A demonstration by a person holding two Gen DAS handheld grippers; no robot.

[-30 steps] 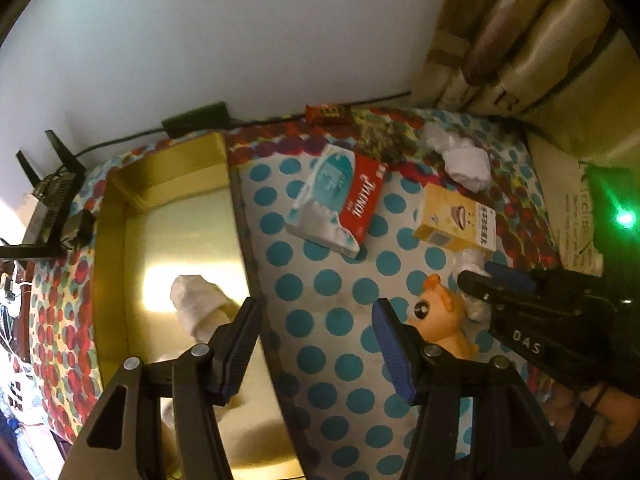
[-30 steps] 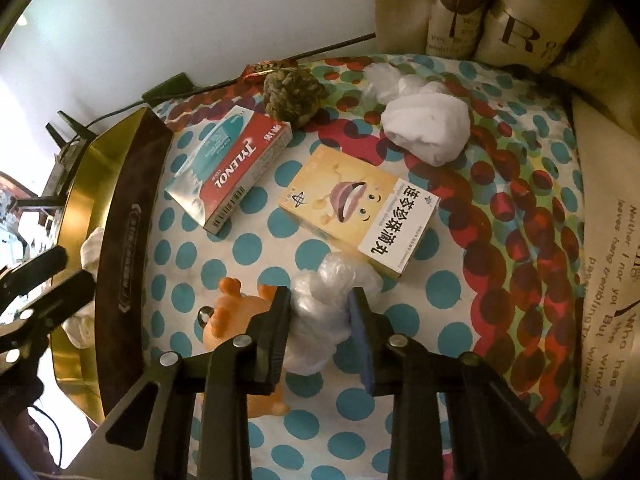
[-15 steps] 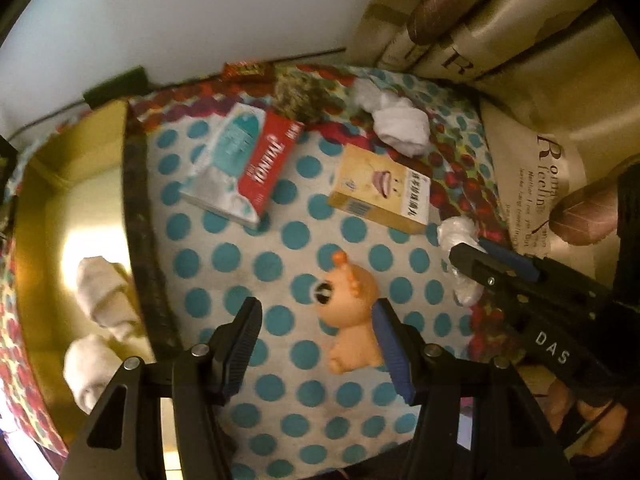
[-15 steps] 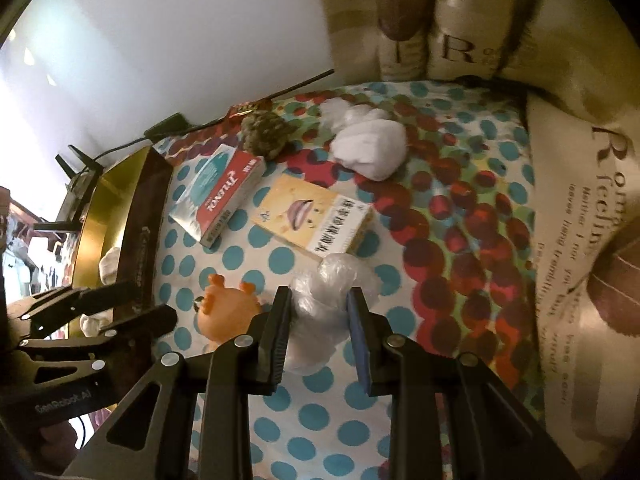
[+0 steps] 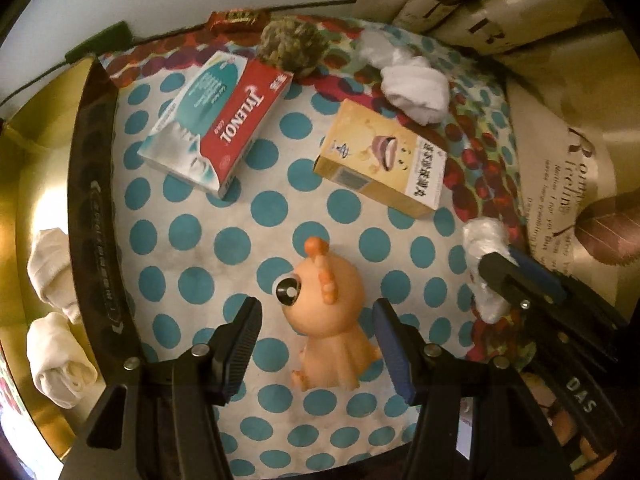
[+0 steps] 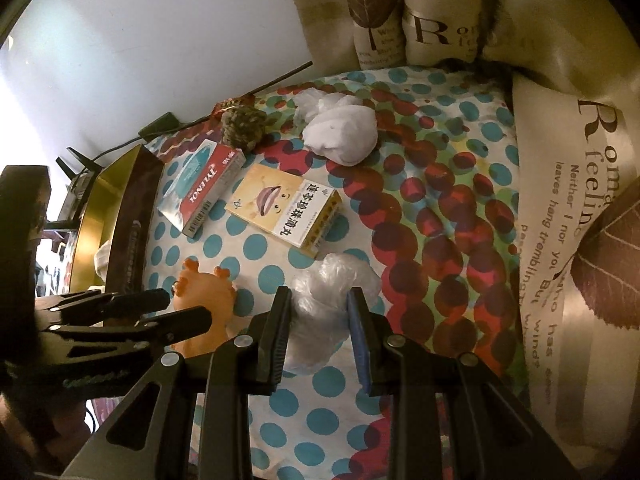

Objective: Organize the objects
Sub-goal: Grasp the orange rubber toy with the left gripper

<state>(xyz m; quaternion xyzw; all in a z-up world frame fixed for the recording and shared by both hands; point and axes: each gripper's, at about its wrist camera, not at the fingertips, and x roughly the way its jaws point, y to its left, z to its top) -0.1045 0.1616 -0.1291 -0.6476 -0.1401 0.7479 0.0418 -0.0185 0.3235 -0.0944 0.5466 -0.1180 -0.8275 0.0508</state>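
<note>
left gripper (image 5: 318,344) jaws wide open around the orange toy (image 5: 328,312); only the left view shows sock rolls (image 5: 50,270) in the gold tray (image 5: 24,184); right gripper (image 6: 318,330) jaws clamp the plastic wad (image 6: 328,300) beside the yellow box (image 6: 286,214)

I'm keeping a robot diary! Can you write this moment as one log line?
left gripper: open around toy | right gripper: shut on plastic wad | gold box: two white rolls inside

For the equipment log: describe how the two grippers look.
The left gripper and the right gripper are black angular frames with silver screws. Each has one ribbed black finger pad and one blue pad. White lettering "DAS" marks the right one's side.
</note>
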